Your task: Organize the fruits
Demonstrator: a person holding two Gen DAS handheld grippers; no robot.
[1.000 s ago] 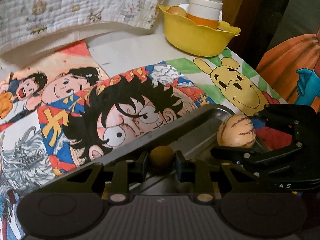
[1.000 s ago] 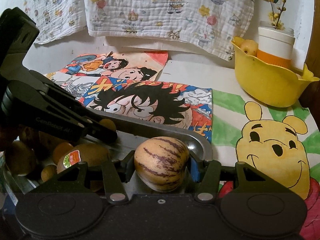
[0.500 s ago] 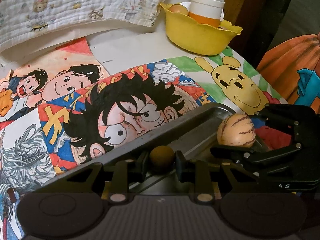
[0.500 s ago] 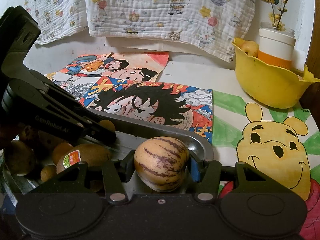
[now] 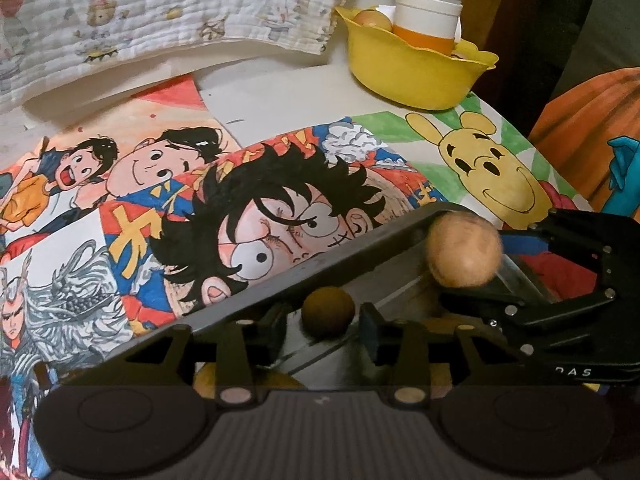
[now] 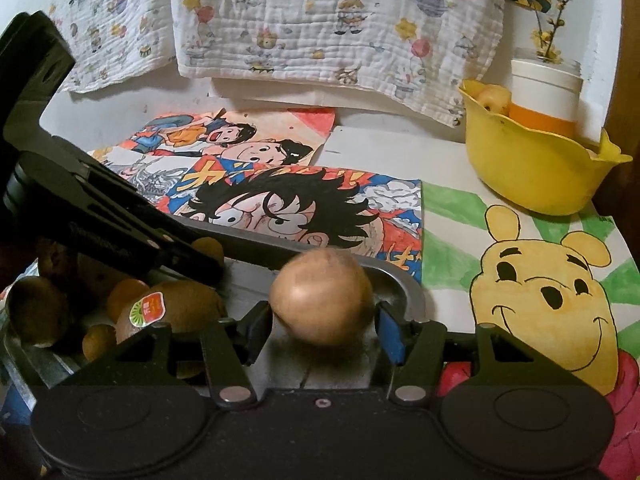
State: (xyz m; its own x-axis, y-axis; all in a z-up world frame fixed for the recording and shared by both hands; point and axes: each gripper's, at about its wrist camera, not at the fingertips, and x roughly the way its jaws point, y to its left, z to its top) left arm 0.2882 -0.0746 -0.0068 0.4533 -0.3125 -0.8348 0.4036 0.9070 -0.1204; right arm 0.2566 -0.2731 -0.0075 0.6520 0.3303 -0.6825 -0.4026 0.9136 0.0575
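left gripper (image 5: 322, 326): jaws just opened – small brown fruit (image 5: 328, 311) between them, gaps both sides, over metal tray (image 5: 288, 284)
right gripper (image 6: 324, 330): jaws just widening – blurred tan melon (image 6: 322, 296) between the pads, grip unclear

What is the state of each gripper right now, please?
Left gripper: jaws just opened, small brown fruit loose between them.
Right gripper: jaws just opened, large tan fruit blurred between them, released.

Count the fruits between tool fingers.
2: a small brown fruit between the left tool's fingers, a larger tan fruit between the right tool's; both tools' jaws have just been opening.
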